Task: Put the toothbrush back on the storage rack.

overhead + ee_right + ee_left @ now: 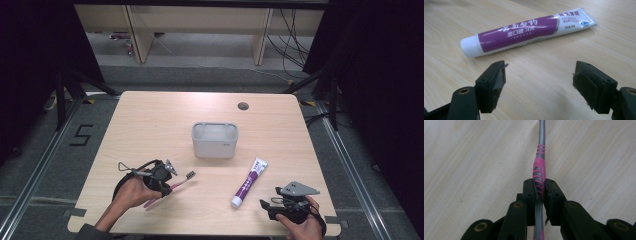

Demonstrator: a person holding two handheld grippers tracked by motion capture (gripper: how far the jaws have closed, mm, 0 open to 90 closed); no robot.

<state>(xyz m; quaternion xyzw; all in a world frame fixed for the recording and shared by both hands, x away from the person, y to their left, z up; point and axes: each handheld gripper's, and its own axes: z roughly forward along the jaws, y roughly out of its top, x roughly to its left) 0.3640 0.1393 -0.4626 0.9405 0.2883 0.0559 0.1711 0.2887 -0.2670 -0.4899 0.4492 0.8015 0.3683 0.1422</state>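
A pink and grey toothbrush (pixel 176 184) lies on the wooden table (pixel 150 125) at the front left, its bristle head toward the middle. My left gripper (pixel 166 184) is shut on its handle; in the left gripper view both pads (pixel 530 190) press on the pink ribbed grip of the toothbrush (pixel 539 171). A white and purple toothpaste tube (pixel 249 182) lies flat at the front right, cap toward me. My right gripper (pixel 267 205) rests just right of the tube's cap end, open, with bare table between its fingers (pixel 492 82) and the toothpaste tube (pixel 524 31) lying beyond them.
A grey rectangular holder (pixel 215 140) stands upright in the middle of the table. A round cable hole (pixel 243 106) sits near the far edge. Tripod legs and cables stand on the floor at both sides.
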